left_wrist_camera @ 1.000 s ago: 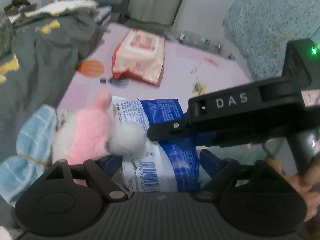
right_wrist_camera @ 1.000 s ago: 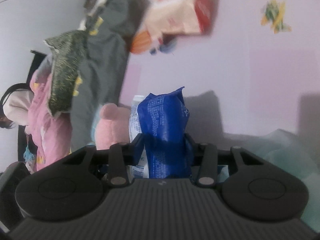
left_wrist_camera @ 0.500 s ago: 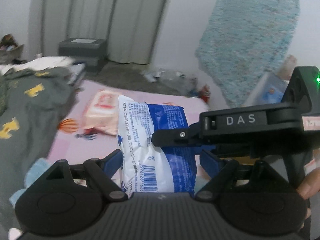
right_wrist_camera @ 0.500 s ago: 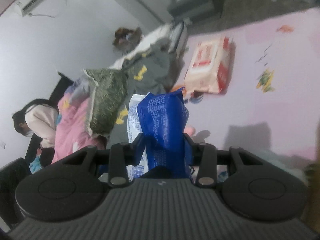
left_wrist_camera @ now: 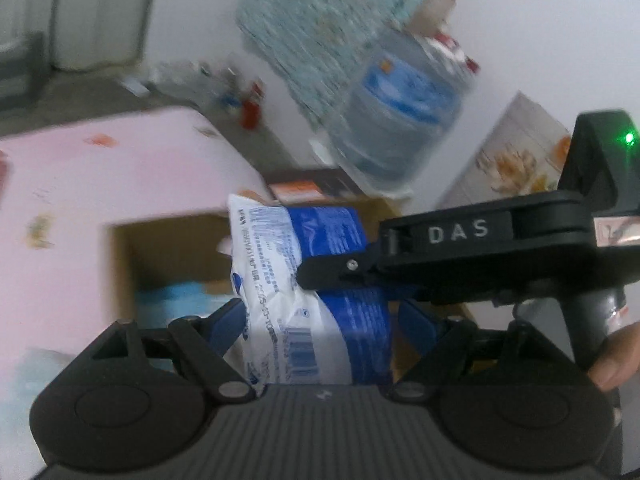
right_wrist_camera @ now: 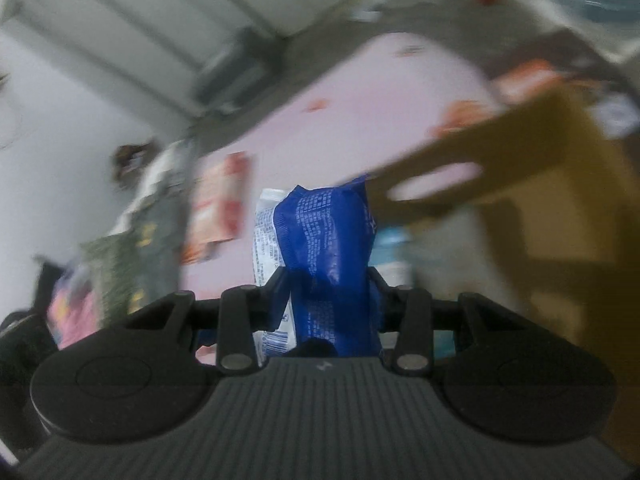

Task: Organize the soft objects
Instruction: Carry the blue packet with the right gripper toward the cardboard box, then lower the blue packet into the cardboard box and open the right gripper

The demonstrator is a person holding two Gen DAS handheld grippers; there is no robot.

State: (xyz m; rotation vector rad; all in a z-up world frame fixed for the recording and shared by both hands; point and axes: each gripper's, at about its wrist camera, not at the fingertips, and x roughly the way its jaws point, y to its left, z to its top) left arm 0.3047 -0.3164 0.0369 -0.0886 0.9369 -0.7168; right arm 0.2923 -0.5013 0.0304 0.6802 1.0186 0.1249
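A blue and white soft pack (left_wrist_camera: pixel 316 280) is held in the air by both grippers. My left gripper (left_wrist_camera: pixel 320 316) is shut on its near end. My right gripper (left_wrist_camera: pixel 312 276) comes in from the right and is shut on its middle. In the right wrist view the same pack (right_wrist_camera: pixel 328 256) stands upright between the right gripper's fingers (right_wrist_camera: pixel 328 288). An open cardboard box (left_wrist_camera: pixel 168 256) lies just behind and below the pack, with something light blue inside. The box flap (right_wrist_camera: pixel 520 184) shows at the right of the right wrist view. Both views are blurred by motion.
The pink sheet (left_wrist_camera: pixel 100 184) spreads to the left. A large water bottle (left_wrist_camera: pixel 400 112) stands behind the box by a teal hanging cloth (left_wrist_camera: pixel 328 20). A pink wipes pack (right_wrist_camera: pixel 216 204) and piled clothes (right_wrist_camera: pixel 132 240) lie far left in the right wrist view.
Both grippers have lifted the pack off the sheet, away from the pink plush toy, and swung it right to the cardboard box.
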